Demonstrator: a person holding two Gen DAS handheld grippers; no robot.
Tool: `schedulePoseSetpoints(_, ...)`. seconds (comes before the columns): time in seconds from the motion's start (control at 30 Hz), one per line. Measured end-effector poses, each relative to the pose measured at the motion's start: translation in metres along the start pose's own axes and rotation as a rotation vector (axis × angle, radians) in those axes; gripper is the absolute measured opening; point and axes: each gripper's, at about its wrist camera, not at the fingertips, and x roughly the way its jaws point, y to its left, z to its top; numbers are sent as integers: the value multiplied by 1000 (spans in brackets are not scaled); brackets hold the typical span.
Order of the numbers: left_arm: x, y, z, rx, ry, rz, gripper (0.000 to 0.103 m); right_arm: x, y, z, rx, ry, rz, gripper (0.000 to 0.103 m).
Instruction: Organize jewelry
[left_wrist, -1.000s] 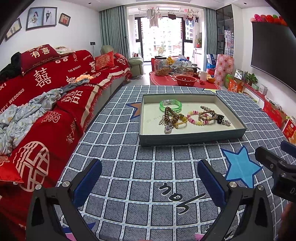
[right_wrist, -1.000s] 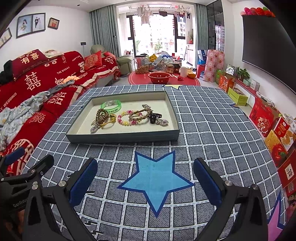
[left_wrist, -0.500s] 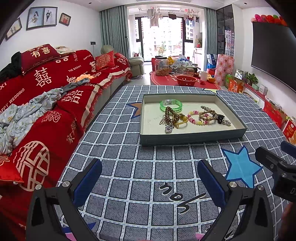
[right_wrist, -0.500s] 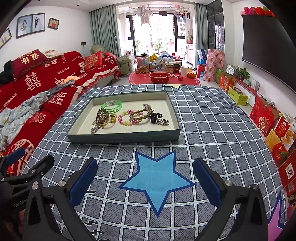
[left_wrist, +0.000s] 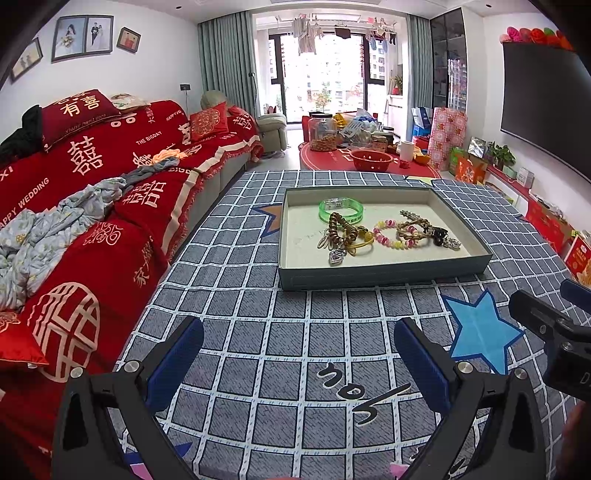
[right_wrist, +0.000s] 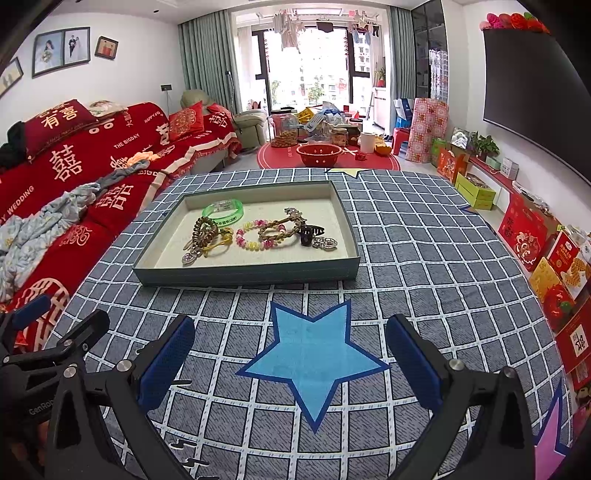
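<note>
Jewelry (right_wrist: 255, 232) lay heaped in tray (right_wrist: 243, 275) ahead of my tools, left tool (left_wrist: 295, 365) and right tool (right_wrist: 291, 363) both spread, empty. Pieces tangled; I'd pinch one strand only.

We see a shallow grey-green tray (right_wrist: 243, 273) holding a green bangle (right_wrist: 222, 210), brown coiled bracelet (right_wrist: 205, 232), pastel beaded bracelet (right_wrist: 255, 240) and black clip (right_wrist: 308, 233), clustered mid-tray.

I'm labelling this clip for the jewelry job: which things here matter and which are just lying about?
Belongs to the job:
tray
green bangle
pink and yellow bead bracelet
black hair claw
heart pendant

Just lying about:
red colander
snack jar
crumpled clothes on the sofa
</note>
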Motion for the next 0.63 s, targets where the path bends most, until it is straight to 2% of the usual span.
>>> schedulePoseSetpoints(0.63, -1, 1, -1, 7, 3, -7, 103, -1, 1, 0, 0, 0, -1, 103)
